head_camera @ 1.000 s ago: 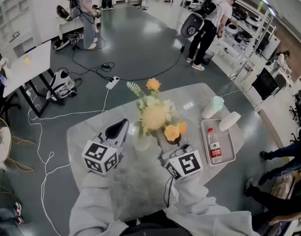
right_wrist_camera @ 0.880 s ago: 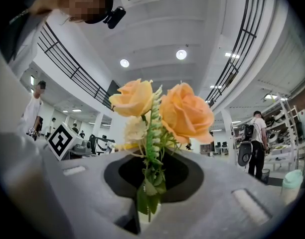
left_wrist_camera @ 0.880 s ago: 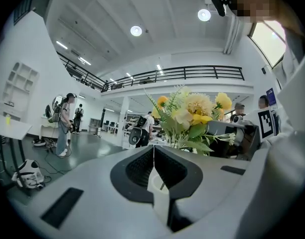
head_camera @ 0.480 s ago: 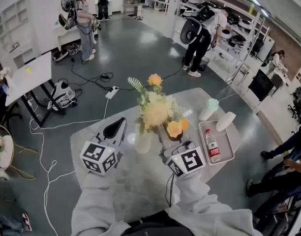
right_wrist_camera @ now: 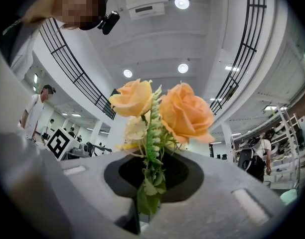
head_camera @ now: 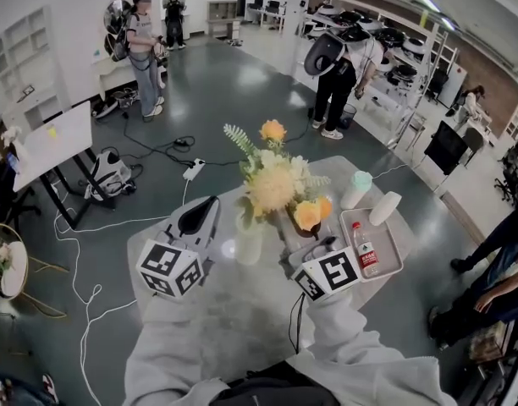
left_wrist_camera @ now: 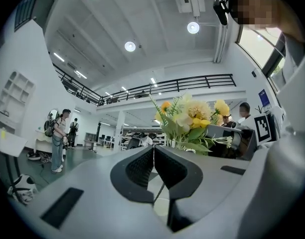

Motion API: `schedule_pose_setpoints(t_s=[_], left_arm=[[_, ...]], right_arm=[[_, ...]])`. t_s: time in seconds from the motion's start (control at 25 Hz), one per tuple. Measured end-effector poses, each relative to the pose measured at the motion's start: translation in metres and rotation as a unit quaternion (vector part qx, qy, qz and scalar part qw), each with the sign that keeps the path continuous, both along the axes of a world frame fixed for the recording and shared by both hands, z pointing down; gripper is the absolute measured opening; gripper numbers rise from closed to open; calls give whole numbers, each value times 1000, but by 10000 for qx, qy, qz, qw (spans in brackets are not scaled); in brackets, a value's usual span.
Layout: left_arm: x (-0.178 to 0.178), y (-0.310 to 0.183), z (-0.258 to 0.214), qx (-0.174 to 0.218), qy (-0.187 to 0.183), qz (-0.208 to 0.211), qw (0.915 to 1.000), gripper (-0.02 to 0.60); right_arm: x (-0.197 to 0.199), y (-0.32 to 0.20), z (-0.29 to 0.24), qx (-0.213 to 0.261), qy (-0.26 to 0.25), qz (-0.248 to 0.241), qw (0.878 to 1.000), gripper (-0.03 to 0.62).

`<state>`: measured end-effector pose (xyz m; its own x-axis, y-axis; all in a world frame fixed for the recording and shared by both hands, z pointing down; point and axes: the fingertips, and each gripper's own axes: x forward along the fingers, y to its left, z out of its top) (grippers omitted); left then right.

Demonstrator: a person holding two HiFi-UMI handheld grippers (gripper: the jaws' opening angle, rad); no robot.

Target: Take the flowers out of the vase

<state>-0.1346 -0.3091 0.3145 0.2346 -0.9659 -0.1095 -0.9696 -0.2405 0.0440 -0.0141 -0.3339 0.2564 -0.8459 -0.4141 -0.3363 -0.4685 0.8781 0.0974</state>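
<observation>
Head view is showing the left gripper (head_camera: pixel 212 206) pinching shut on a thin stem of the yellow flowers (head_camera: pixel 272 189). The right gripper (head_camera: pixel 318 245) is clamping the orange roses (head_camera: pixel 308 216). Both bunches are standing mid-frame over the glass vase (head_camera: pixel 248 245) on the tabletop (head_camera: pixel 242 299).

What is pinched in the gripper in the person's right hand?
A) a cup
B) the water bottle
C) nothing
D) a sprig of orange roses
D: the right gripper view shows the right gripper with its jaws closed on the leafy stem of the orange roses.
</observation>
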Motion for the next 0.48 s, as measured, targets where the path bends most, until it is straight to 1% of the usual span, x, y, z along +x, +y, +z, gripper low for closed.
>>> schedule_pose_setpoints(t_s=[0.28,0.48], left_arm=[[-2,20,-18,120,3,74,9999,5],[2,28,-16,38,7,241,9997,5]], right_arm=[[5,16,-13,-183,-129,44,9997,55],[8,28,-17,-302,-177,133,9993,55]])
